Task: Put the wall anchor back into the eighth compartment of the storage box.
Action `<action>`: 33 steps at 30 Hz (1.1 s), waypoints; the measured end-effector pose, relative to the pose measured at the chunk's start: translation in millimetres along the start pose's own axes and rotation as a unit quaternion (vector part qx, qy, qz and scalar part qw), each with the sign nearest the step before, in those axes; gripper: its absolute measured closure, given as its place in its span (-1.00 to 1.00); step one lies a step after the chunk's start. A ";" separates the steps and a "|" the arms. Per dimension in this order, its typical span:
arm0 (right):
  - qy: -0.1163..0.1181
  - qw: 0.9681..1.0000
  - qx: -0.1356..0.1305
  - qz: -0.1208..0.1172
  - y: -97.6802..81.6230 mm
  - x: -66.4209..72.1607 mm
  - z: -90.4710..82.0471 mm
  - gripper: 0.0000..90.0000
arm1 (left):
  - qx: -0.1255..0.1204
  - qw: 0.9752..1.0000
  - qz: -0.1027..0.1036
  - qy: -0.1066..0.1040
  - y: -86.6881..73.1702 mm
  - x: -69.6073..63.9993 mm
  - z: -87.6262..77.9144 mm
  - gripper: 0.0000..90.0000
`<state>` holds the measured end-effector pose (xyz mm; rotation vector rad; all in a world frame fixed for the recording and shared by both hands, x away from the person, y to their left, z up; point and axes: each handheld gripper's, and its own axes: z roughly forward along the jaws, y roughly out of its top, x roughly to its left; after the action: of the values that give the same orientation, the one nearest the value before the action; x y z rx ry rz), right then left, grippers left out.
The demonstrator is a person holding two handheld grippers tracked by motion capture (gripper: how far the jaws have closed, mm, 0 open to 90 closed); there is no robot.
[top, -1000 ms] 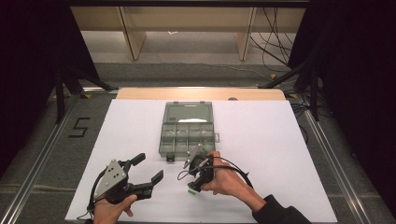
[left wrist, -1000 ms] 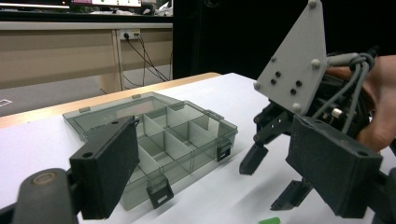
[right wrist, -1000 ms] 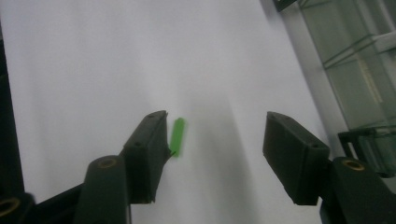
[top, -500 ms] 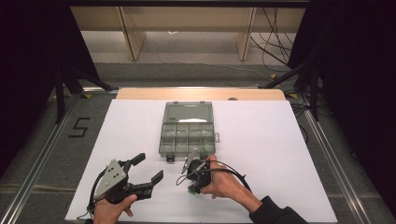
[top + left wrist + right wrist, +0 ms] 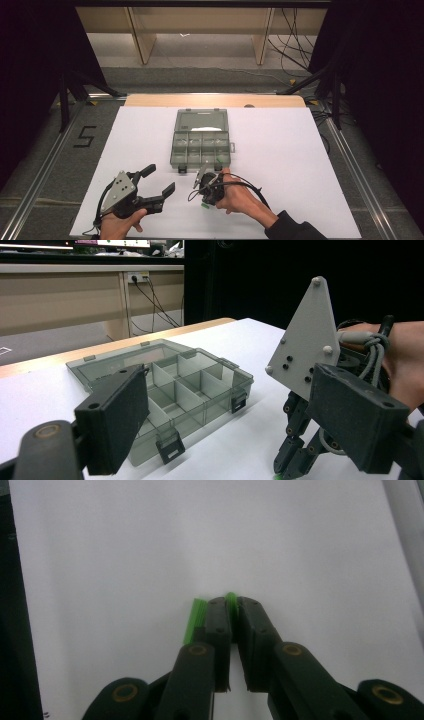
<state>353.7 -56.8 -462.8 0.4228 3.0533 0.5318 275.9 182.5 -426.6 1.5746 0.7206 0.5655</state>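
In the right gripper view our right gripper (image 5: 231,611) has its two black jaws pressed nearly together on a thin bright green plastic piece (image 5: 230,600), whose tip shows at the jaw tips. A second green sliver (image 5: 193,621) lies against the outer side of the jaw at nine o'clock; we cannot tell whether it is the same piece or another. The jaws point down at the white table sheet (image 5: 280,150), close to it.

Seen from the high view, the right gripper (image 5: 206,192) works at about six o'clock from the grey translucent compartment box (image 5: 201,145), just beside its front latches. The box stands open, its lid laid back toward twelve o'clock, and its compartments look empty from here.

Our left gripper (image 5: 156,184) waits at about eight o'clock from the box, well apart from it, its jaws spread wide and holding nothing.

We judge the grip the weak point. So little of the green piece sits between the jaws that it could twist or slip out on the way to a compartment. The loose-looking sliver might also drop off unnoticed.
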 end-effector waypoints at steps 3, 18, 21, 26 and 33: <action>0.001 1.000 0.000 -0.007 0.5 -0.8 0.1 0.87 | 0.000 1.000 0.000 0.000 -0.2 0.2 0.2 -0.65; -0.007 1.000 -0.021 -0.004 -2.6 -13.6 -17.0 0.88 | -0.005 1.000 0.001 -0.004 -0.4 0.7 1.1 -0.65; -0.015 0.999 -0.029 0.000 -4.0 -19.2 -24.5 0.88 | 0.000 1.000 0.000 0.000 -0.2 0.1 0.3 -0.65; -0.027 0.999 -0.043 0.007 -6.9 -26.8 -36.0 0.88 | 0.001 1.000 -0.002 0.000 -0.2 -0.3 0.2 -0.65; -0.037 0.998 -0.056 0.008 -8.9 -33.4 -45.2 0.88 | -0.002 1.000 0.002 -0.002 -0.2 0.6 0.7 -0.65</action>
<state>380.8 -88.7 -424.3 0.4534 2.9350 0.6671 276.8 182.5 -426.9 1.5729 0.7131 0.5651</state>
